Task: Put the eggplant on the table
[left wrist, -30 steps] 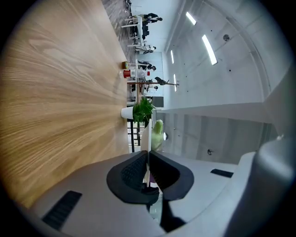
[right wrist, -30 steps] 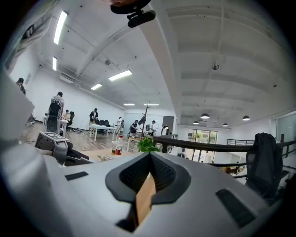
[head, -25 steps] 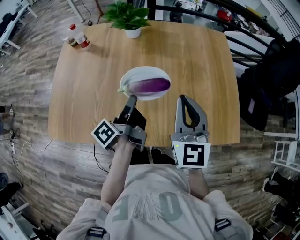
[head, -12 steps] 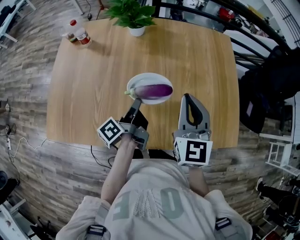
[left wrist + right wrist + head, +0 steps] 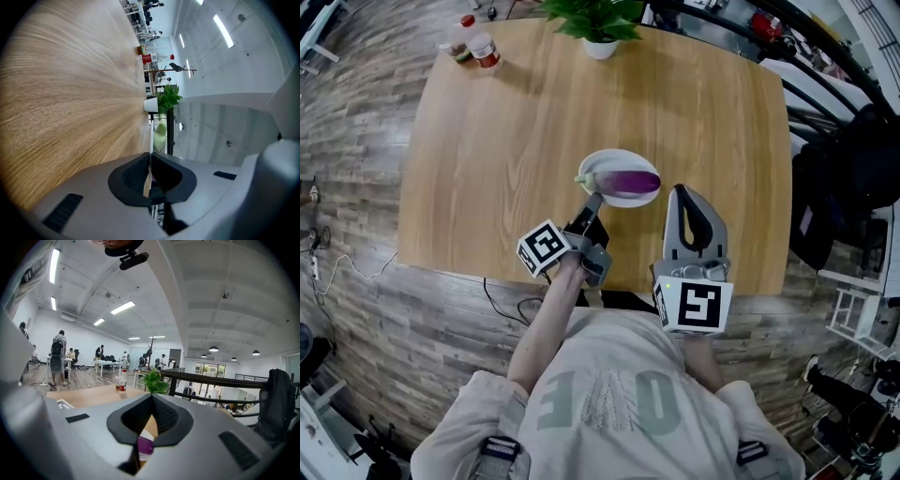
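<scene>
Just ahead of the left gripper (image 5: 594,199), a white plate (image 5: 617,154) stands on the wooden table (image 5: 487,169). The purple eggplant (image 5: 633,180) lies across this plate, with its green stem end on the side nearest to this gripper's tips. The tips are very close to the near rim of the plate, but I cannot tell if they touch it. The left gripper (image 5: 150,154) is turned on its side, so in the left gripper view the table surface (image 5: 65,93) fills the left part. Its jaws are pressed together, only a thin slit stays between them, and they hold nothing. The right gripper (image 5: 680,192) is low over the table just beside the plate's other side, a little apart from the rim, and the eggplant is ahead of it and to its left. In the right gripper view the tips of the right gripper (image 5: 151,397) meet each other and carry nothing. Below the joined tips a small piece of the eggplant (image 5: 145,445) shows through the opening. Far beyond both grippers, at the opposite edge of the table, a potted plant (image 5: 598,19) stands, and further to the left of it a bottle with a red cap (image 5: 485,49).
</scene>
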Available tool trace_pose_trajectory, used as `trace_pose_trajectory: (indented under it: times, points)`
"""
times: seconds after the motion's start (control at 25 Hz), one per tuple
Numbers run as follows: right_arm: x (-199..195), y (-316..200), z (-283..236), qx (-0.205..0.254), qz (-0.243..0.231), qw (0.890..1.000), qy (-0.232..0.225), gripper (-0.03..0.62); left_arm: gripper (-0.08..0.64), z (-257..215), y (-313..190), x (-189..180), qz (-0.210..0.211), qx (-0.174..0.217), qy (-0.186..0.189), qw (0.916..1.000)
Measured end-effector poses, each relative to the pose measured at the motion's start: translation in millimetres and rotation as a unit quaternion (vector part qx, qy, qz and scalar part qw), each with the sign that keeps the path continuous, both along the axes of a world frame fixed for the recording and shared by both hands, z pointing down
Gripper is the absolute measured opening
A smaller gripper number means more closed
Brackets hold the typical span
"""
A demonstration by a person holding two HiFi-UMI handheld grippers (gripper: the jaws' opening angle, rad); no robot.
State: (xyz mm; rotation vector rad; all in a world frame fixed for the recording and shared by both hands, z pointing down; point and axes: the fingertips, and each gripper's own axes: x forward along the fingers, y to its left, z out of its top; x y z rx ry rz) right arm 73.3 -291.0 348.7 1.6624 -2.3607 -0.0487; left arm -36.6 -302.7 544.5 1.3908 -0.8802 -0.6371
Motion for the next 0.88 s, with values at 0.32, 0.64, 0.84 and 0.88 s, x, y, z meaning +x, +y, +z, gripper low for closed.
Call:
trace_pose_trajectory:
  times: [0.32,0.64,0.84,0.88]
  points:
    - [-13.0,13.8,23.7,-0.036,0.014,0.999,-0.002,0.017,0.02,27.4,2.8,-6.9,-0.011,-0.022,0.007,0.9997]
    - [-4.8,22.9,32.5,-0.05,0.04,0.998,0.004,0.018,0.02,41.2,0.1,-7.1,-0.016,-0.034,0.02,0.9991]
    - [0.5,26.8,35.4,-0.052,0.051,0.997,0.012,0.018,0.02,49.6,-1.7,-12.6,-0.021,-0.043,0.02,0.9986]
    - [2.4,27.7,35.8,-0.053,0.053,0.997,0.014,0.017,0.02,50.9,-1.7,-13.3,-0.022,-0.045,0.02,0.9986]
